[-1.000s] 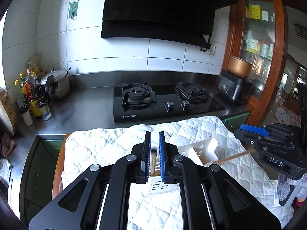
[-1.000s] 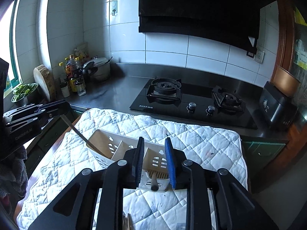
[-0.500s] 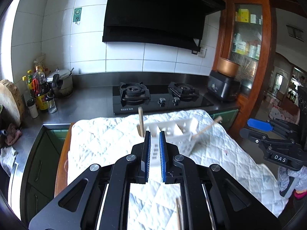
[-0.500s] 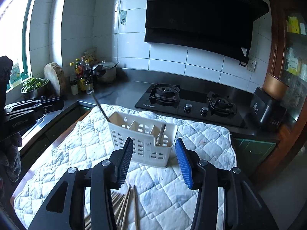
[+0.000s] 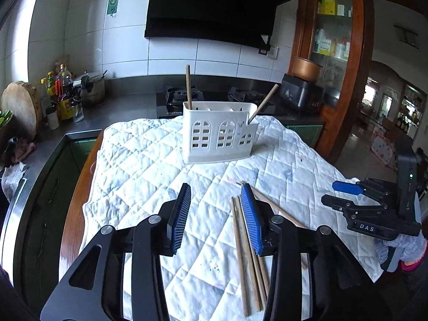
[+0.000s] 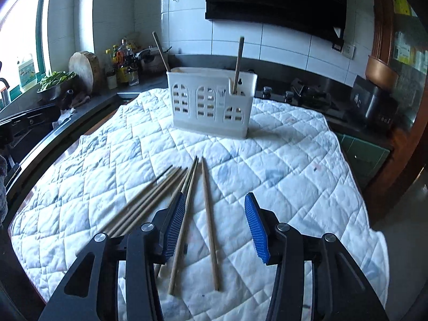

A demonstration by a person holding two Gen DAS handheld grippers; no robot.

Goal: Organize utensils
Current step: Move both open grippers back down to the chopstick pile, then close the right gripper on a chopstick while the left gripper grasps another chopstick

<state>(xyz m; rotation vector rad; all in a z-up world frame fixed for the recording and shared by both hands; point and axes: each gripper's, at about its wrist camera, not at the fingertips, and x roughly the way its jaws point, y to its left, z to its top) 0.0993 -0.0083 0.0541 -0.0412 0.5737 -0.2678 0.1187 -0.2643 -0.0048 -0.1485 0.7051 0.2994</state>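
A white slotted utensil holder stands upright on the quilted cloth, also in the right wrist view. Two wooden chopsticks stick out of it, one upright and one leaning right. Several loose chopsticks lie on the cloth near the front, partly under my grippers; they also show in the left wrist view. My left gripper is open and empty, low over the cloth. My right gripper is open and empty above the loose chopsticks.
A gas hob and steel counter lie behind the cloth. Bottles, a pot and a round wooden board stand at the back left. A dark appliance and a wooden cabinet are at the right.
Both grippers have pulled back from the holder and down towards the cloth. The left gripper has opened and the right has opened wider. The holder keeps one chopstick from each.
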